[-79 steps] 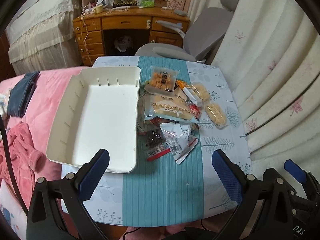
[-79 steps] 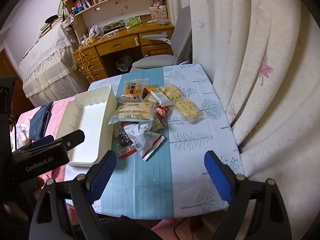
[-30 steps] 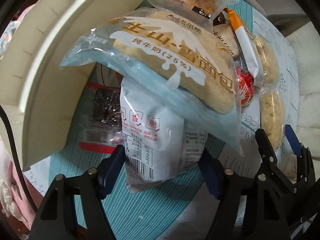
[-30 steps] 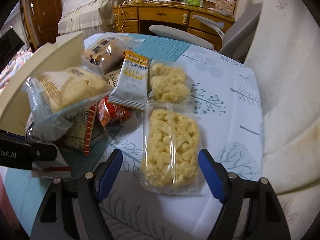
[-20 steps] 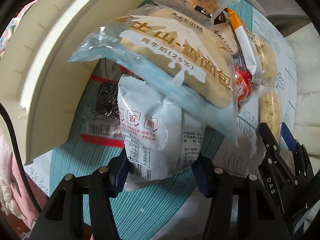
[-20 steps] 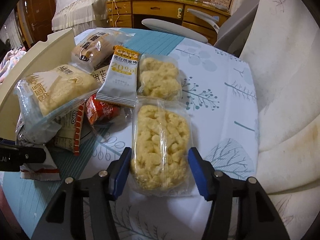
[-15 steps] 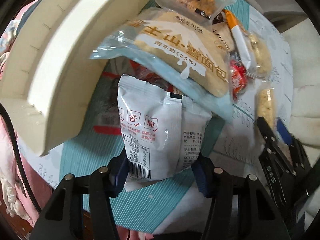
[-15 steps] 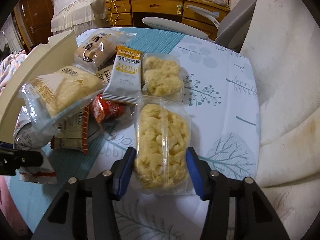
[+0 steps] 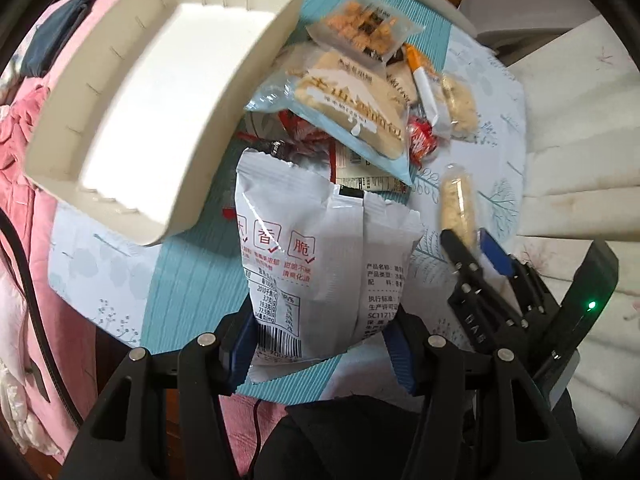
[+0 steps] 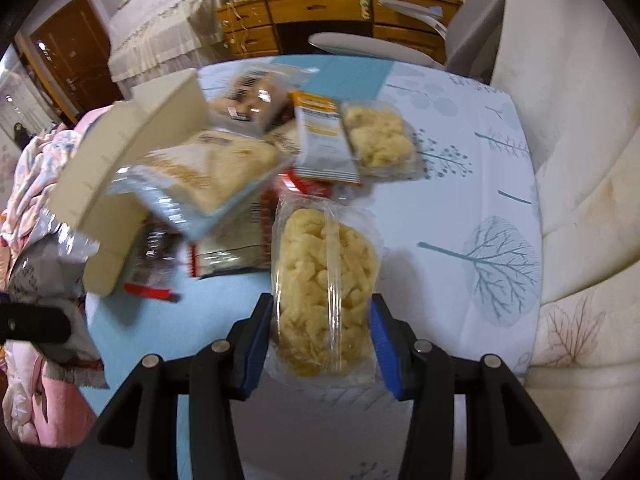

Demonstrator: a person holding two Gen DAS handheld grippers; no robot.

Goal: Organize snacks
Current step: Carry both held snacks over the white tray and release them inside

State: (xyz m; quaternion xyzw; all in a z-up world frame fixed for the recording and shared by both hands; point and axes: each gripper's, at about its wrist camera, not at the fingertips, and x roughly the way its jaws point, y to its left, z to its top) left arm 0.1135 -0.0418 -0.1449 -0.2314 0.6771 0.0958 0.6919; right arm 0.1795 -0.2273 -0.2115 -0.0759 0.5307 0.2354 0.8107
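Observation:
My left gripper [image 9: 320, 344] is shut on a white snack packet [image 9: 320, 248] with red print and holds it lifted above the table. My right gripper [image 10: 322, 344] is shut on a clear pack of yellow puffed snack [image 10: 324, 276], also lifted; this pack shows in the left wrist view [image 9: 456, 200]. The empty cream tray [image 9: 132, 92] lies at the left of the table, and its wall shows in the right wrist view [image 10: 132, 148]. A pile of snacks sits beside it: a blue bread bag [image 9: 352, 108], a cracker pack [image 9: 364, 28], a second puffed pack [image 10: 378, 140] and an oat bar [image 10: 320, 140].
The table has a teal and white tree-print cloth [image 10: 460, 216]. A cream curtain [image 10: 580, 160] hangs along the right edge. A grey chair [image 10: 372, 46] and wooden desk [image 10: 328, 8] stand behind. Pink bedding [image 9: 24, 240] lies left of the table.
Both grippers came down to the pile and closed, the left on the white packet, the right on the puffed snack pack. Both have since lifted their packs off the table.

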